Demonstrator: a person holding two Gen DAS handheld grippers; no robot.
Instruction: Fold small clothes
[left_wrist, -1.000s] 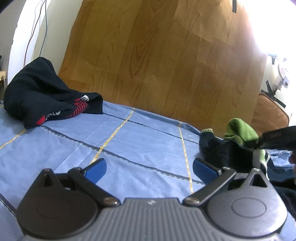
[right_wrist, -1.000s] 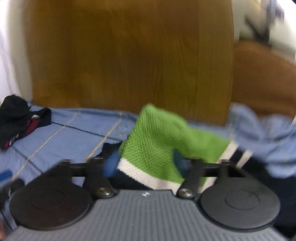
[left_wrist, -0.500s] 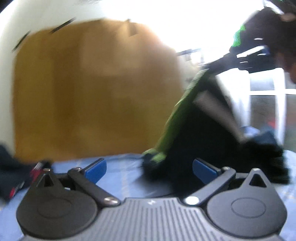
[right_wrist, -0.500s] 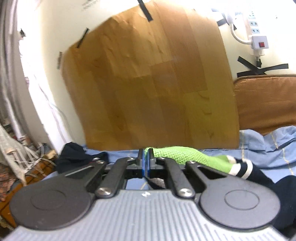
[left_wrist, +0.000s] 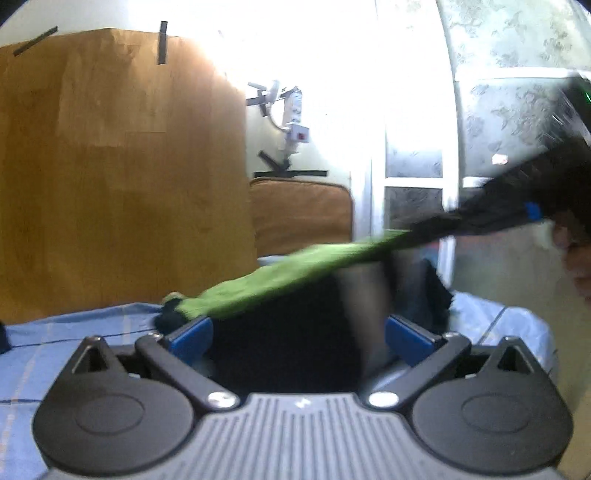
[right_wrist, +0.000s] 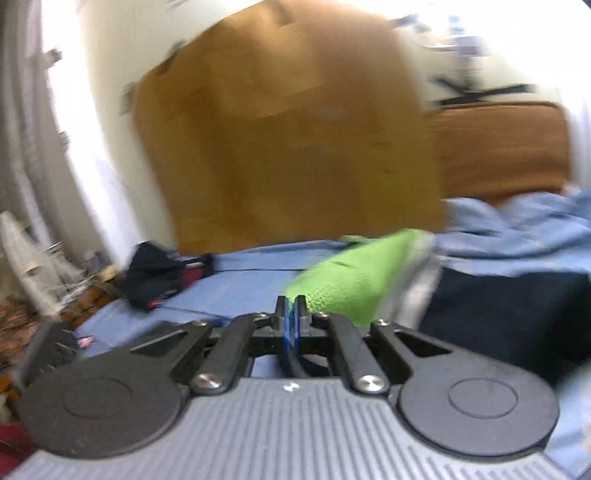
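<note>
At lower left of the left wrist view, the left gripper (left_wrist: 297, 334) stands wide open, gripping nothing. The green and navy garment (left_wrist: 295, 273) stretches from frame centre up to the right gripper (left_wrist: 532, 212) at upper right, which pinches its green edge tight. Best now, I'd say, to carry it over clear blue sheet (right_wrist: 236, 284), then have the left catch the hanging corner.
</note>
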